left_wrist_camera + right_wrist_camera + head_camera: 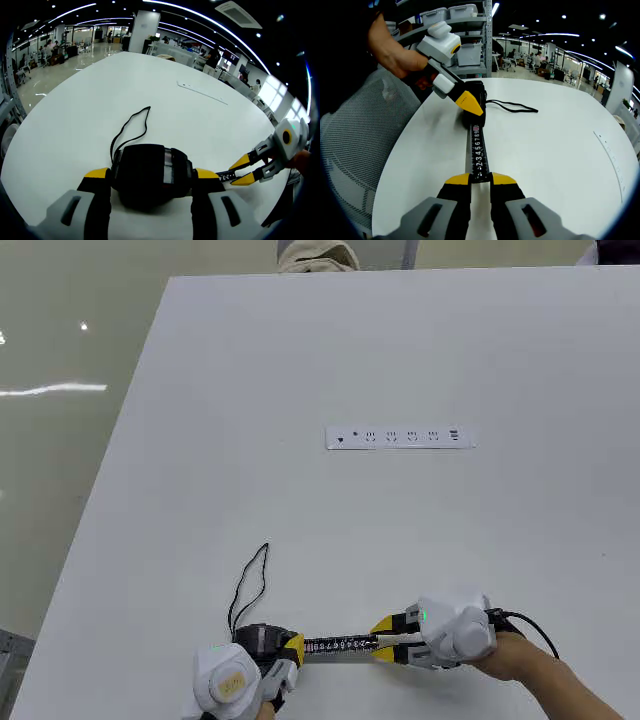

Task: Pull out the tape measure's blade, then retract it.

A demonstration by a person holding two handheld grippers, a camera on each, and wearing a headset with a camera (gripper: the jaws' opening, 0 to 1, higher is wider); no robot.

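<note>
A black tape measure case (150,172) sits near the table's front edge, clamped between the yellow-tipped jaws of my left gripper (150,176). Its black wrist cord (131,126) loops away over the white table. In the head view the case (262,640) lies under the left gripper (285,652). A short length of blade (478,147) with printed numbers runs from the case (476,97) to my right gripper (480,178), which is shut on the blade's end. In the head view the blade (338,645) spans the gap to the right gripper (385,639).
A white power strip (399,437) lies flat at the table's middle. The white table (400,350) extends far ahead; its left edge drops to a shiny floor. A mesh chair (365,155) stands by the near edge. A person's shoes (316,254) show beyond the far edge.
</note>
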